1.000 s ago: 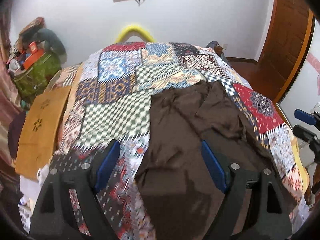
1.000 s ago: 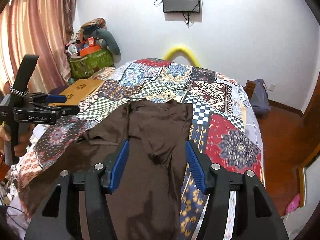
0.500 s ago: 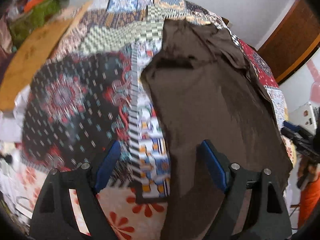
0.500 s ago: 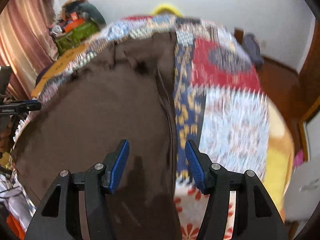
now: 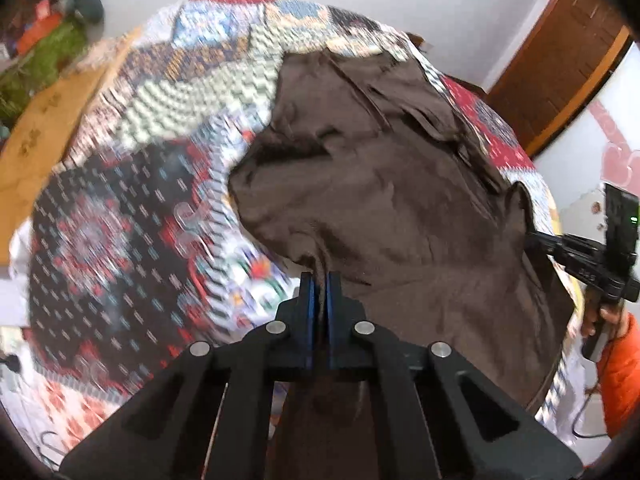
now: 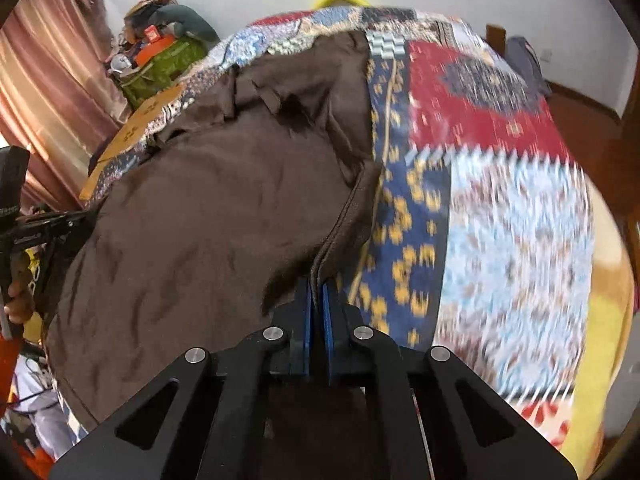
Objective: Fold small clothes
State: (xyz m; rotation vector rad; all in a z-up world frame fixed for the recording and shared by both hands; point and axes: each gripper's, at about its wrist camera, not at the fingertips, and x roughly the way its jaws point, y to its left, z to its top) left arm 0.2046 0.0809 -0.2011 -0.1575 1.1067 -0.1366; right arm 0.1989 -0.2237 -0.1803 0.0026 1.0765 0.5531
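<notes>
A dark brown garment (image 5: 384, 200) lies spread on a patchwork bedspread (image 5: 132, 216); it also shows in the right wrist view (image 6: 200, 216). My left gripper (image 5: 319, 280) is shut on the garment's near left edge, cloth bunched between its blue pads. My right gripper (image 6: 316, 286) is shut on the garment's near right hem, a seam running up from the pads. Each gripper shows in the other's view: the right one (image 5: 536, 240) at the garment's right edge, the left one (image 6: 86, 216) at its left edge.
The bedspread (image 6: 480, 160) covers the bed. A tan board (image 5: 36, 140) lies at the bed's left side, with a green bag and clutter (image 6: 160, 64) behind it. A wooden door (image 5: 560, 52) stands at the right. Pink curtains (image 6: 44, 92) hang on the left.
Both grippers have gone from wide open to shut on the garment's near edges. The views have tilted down toward the near end of the bed, and the cloth has puckered.
</notes>
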